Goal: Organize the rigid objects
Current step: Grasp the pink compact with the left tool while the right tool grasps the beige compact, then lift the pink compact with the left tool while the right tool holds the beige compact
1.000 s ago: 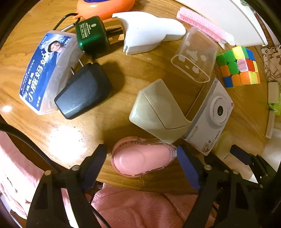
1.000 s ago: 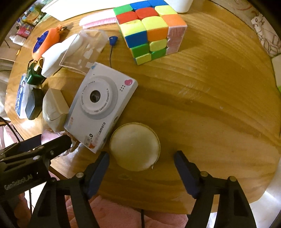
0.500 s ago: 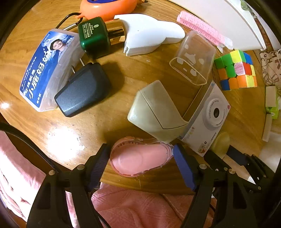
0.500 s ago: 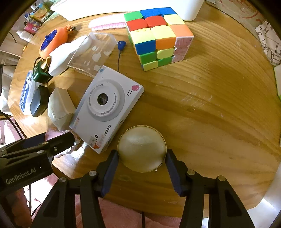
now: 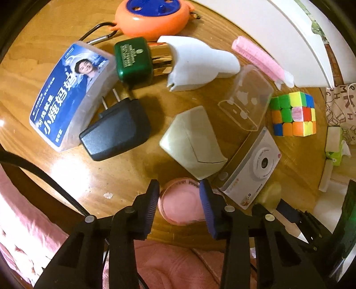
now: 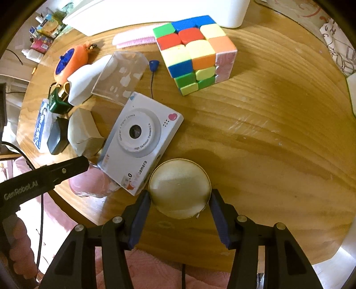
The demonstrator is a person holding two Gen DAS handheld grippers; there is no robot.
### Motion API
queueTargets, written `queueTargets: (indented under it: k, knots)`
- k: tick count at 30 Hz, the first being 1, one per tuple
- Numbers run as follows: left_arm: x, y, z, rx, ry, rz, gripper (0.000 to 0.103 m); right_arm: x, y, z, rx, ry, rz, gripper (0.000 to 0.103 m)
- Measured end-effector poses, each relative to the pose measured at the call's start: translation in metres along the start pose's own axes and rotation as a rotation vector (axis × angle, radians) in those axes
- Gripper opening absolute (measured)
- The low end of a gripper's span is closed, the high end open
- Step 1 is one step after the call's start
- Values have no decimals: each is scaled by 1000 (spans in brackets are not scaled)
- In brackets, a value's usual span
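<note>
A pink plastic case (image 5: 182, 206) sits at the near edge of the round wooden table (image 5: 66, 177). My left gripper (image 5: 179, 189) is closing, and both blue pads press on the case. It also shows in the right wrist view as a black finger (image 6: 66, 166) over the pink case (image 6: 91, 182). My right gripper (image 6: 180, 209) is shut on a round cream tin (image 6: 180, 189), one pad on each side. The tin touches the corner of a white toy camera (image 6: 140, 135).
A colour cube (image 6: 195, 57) stands behind the camera, and a clear plastic cover (image 5: 247, 97) and a beige wedge box (image 5: 193, 142) lie beside it. Further left are a black plug adapter (image 5: 115, 131), a blue floss box (image 5: 69, 93), a green bottle (image 5: 133, 60) and an orange disc (image 5: 151, 15). A white bin (image 5: 289, 33) stands at the back.
The left jaws went from wide open around the pink case to pressing on it. The right jaws closed on the round tin. Both grippers rose a little.
</note>
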State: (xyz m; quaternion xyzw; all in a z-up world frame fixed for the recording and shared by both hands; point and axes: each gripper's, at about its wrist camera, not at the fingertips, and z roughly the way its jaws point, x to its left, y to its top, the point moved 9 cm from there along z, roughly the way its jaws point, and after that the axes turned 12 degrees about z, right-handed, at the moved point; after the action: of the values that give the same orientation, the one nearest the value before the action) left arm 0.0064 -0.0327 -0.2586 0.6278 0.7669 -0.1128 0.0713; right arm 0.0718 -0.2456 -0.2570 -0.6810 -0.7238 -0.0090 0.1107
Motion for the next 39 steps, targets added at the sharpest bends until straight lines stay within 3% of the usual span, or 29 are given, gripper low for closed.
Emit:
queueTargets:
  k: [6, 12, 17, 30, 33, 39]
  knots:
    - [17, -2, -8, 17, 23, -13, 43, -9, 3, -19, -22, 9, 16, 55]
    - [23, -3, -11, 22, 40, -1, 65, -19, 4, -35, -38, 15, 22, 55]
    - [18, -10, -8, 37, 42, 27, 76, -22, 10, -42, -51, 19, 26, 55]
    - [6, -13, 9, 114, 63, 17, 82, -35, 30, -70, -76, 24, 22, 55]
    - [-14, -14, 14, 118, 67, 11, 82, -39, 28, -68, -72, 28, 27, 55]
    - [-19, -7, 31, 129, 70, -6, 85, -39, 22, -54, -65, 34, 30, 55]
